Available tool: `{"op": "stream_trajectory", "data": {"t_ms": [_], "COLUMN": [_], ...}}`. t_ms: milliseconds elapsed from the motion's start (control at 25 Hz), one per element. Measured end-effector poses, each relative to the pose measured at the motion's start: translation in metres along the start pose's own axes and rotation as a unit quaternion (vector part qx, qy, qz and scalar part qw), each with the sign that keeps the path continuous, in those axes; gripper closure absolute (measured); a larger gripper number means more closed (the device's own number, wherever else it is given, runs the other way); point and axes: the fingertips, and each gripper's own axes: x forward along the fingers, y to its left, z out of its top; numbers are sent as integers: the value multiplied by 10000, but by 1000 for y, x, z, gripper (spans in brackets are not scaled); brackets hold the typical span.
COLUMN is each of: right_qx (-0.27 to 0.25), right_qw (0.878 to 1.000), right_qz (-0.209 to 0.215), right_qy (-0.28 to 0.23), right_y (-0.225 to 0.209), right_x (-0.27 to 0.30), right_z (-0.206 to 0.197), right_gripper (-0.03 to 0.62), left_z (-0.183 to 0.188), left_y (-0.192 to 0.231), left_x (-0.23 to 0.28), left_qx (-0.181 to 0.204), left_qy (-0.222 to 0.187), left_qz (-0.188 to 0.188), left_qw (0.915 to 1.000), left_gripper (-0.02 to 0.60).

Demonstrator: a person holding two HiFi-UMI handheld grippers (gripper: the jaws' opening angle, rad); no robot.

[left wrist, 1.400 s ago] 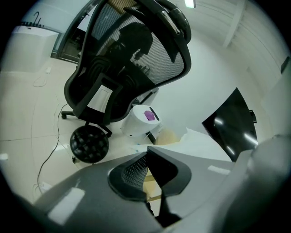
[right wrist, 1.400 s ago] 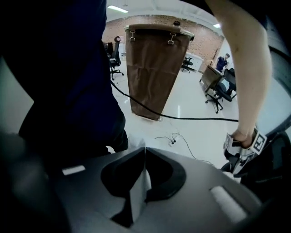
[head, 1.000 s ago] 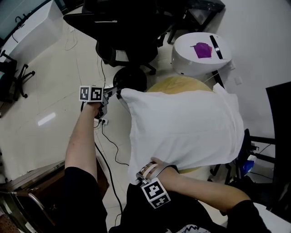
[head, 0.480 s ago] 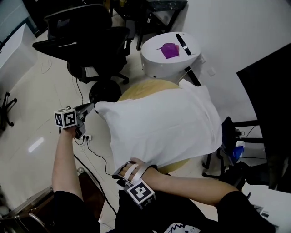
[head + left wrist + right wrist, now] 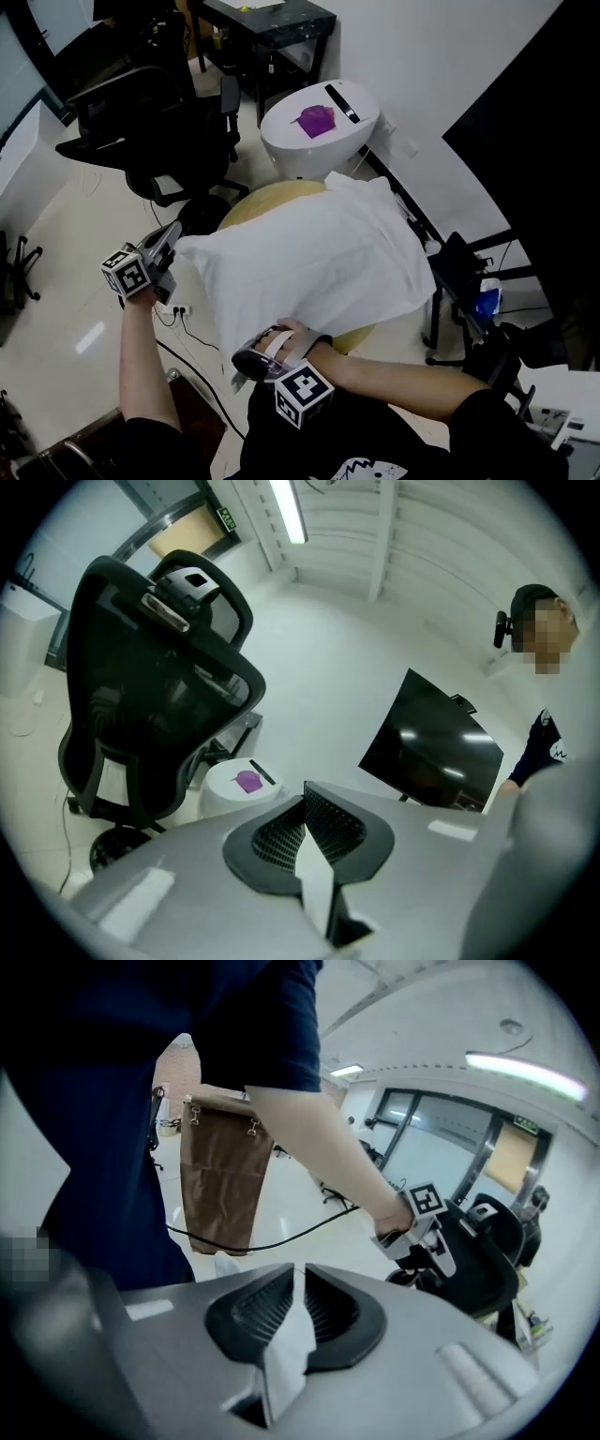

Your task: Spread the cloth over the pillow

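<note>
Over the round tan pillow (image 5: 267,199) lies the large white cloth (image 5: 309,253). It covers most of the pillow, and tan shows only at the far rim and under the near hem. The left gripper (image 5: 171,238) holds the cloth's left corner out to the side. Its jaws are closed tight, with a strip of white fabric pinched between them. The right gripper (image 5: 248,361) has the near corner by the person's body. Its jaws have just been closing and now press on a fold of the same cloth.

The step in hand looks like settling the cloth squarely. To do it well, I would keep both corners pinched and at even tension. Then I would draw the sheet toward the bare tan edges, lower both hands together so no wrinkle forms, and let go only once the fabric rests.

By count there is one cloth, one pillow and two grippers. Beyond them stands one round white bench (image 5: 281,141) carrying one small purple object (image 5: 316,119).
</note>
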Motion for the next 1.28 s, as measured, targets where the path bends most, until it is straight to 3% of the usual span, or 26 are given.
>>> {"op": "stream_trajectory", "data": {"t_ms": [40, 200, 400, 640, 760, 840, 920, 1040, 1160, 1280], "right_qx": [167, 919, 1375, 1640, 1999, 2337, 2658, 3014, 3446, 3789], "right_qw": [9998, 9944, 9848, 9702, 9575, 9467, 9344, 9151, 8904, 8646], "right_qz": [-108, -496, -1050, -1784, -2067, -2197, -2338, -2610, -2874, -3196], "right_qy": [-43, -145, -175, 54, 216, 305, 400, 607, 768, 822], "right_y": [-3, -14, -18, -24, -26, -26, -25, -24, -22, -22], "right_x": [-12, -62, -134, -216, -247, -264, -280, -299, -312, -326], "right_z": [-4, -31, -82, -154, -193, -220, -243, -275, -306, -331], "right_gripper": [587, 588, 587, 585, 525, 484, 480, 480, 480, 480], "left_z": [6, 18, 7, -23, -38, -50, -61, -64, -69, -81], "left_y": [-13, -71, -134, -209, -237, -254, -269, -288, -295, -291], "left_x": [6, 32, 68, 123, 158, 183, 209, 255, 301, 336], "left_qx": [16, 91, 605, 1534, 1948, 2480, 3127, 3946, 4416, 4586], "left_qy": [-53, -189, -73, 854, 1399, 1922, 2404, 2764, 3020, 3422], "left_qz": [-7, -166, -33, 69, -40, -216, -467, -928, -1336, -1685], "left_qw": [10000, 9996, 9981, 9844, 9708, 9493, 9178, 8714, 8342, 8026], "left_gripper": [576, 577, 578, 494, 492, 455, 440, 440, 442, 442]}}
